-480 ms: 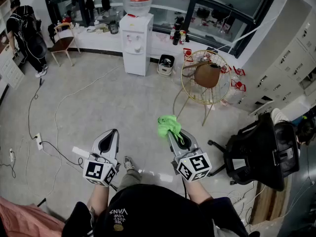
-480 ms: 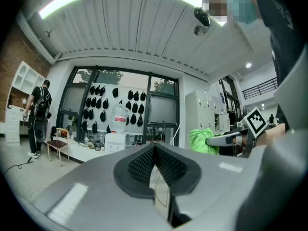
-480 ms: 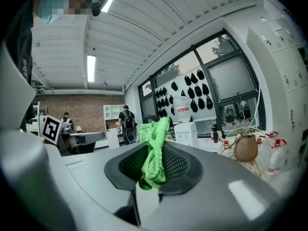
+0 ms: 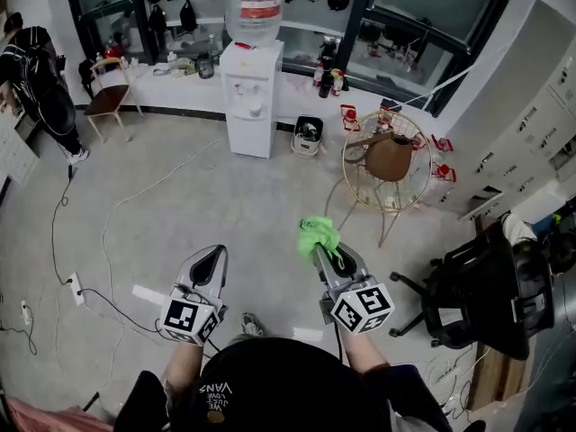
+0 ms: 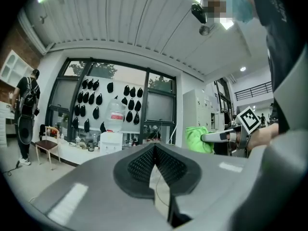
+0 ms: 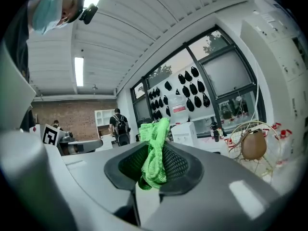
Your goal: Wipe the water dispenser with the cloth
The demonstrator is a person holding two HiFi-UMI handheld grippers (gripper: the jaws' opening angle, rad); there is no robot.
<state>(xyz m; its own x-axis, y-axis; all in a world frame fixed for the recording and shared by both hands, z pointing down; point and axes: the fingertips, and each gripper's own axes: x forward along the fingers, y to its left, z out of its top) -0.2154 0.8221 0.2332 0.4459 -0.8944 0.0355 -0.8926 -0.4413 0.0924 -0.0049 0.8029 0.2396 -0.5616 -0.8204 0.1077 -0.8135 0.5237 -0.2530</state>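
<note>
We hold the green cloth (image 4: 317, 234) in the right gripper (image 4: 324, 252), whose jaws are clamped on a bunched fold so that most of the cloth stands up past the tips. The left gripper (image 4: 212, 256) is closed on nothing. The water dispenser (image 4: 251, 97) stands upright, well apart from both grippers, straight ahead across the open floor (image 4: 180, 205), with its big bottle (image 4: 255, 7) on top. It lies roughly between the two: forward and a little left of the right gripper, forward and a little right of the left one. Neither looks clearly nearer, but only the right gripper carries the cloth. We judge we must close that forward gap first, then bring the cloth flat against the tall white body, whose long axis runs up and down.
</note>
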